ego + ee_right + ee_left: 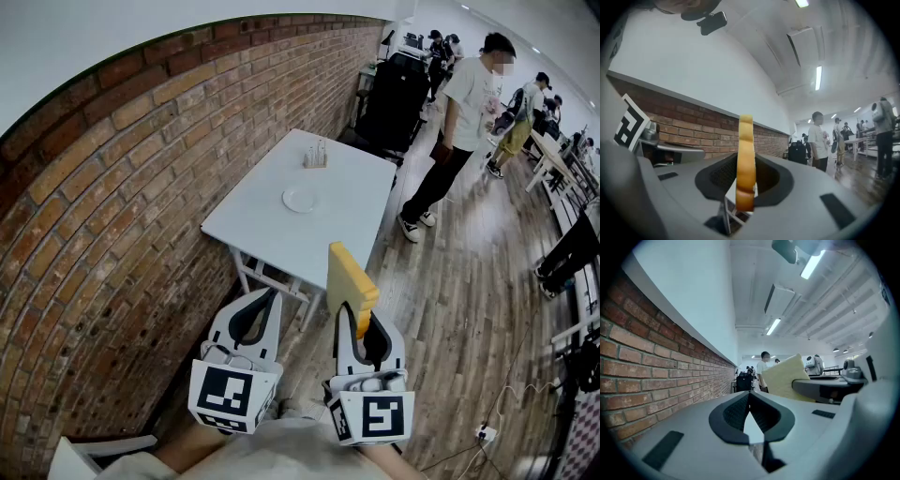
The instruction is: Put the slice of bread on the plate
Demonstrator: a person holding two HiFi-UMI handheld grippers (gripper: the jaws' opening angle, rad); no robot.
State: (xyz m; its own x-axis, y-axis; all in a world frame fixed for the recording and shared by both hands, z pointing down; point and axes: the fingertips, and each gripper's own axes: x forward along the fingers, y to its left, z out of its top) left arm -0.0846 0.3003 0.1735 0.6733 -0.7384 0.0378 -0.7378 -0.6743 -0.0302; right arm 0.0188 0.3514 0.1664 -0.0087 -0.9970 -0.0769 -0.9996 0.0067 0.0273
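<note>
A small white plate (pixel 300 199) lies near the middle of a white table (pixel 262 230) some way ahead of me. My right gripper (pixel 362 317) is shut on a yellow slice of bread (pixel 349 277), which stands upright on edge between the jaws; in the right gripper view the slice of bread (pixel 746 154) rises out of the right gripper (pixel 746 180). My left gripper (pixel 271 294) is held beside it, shut with nothing in it. In the left gripper view the left gripper (pixel 750 394) has its tips touching, and the slice of bread (pixel 785 377) shows to its right.
A brick wall (pixel 122 187) runs along the left, against the table. A small condiment holder (pixel 316 155) stands at the table's far end. A person (pixel 464 122) stands on the wooden floor (pixel 469 281) to the right of the table. More people and desks are farther back.
</note>
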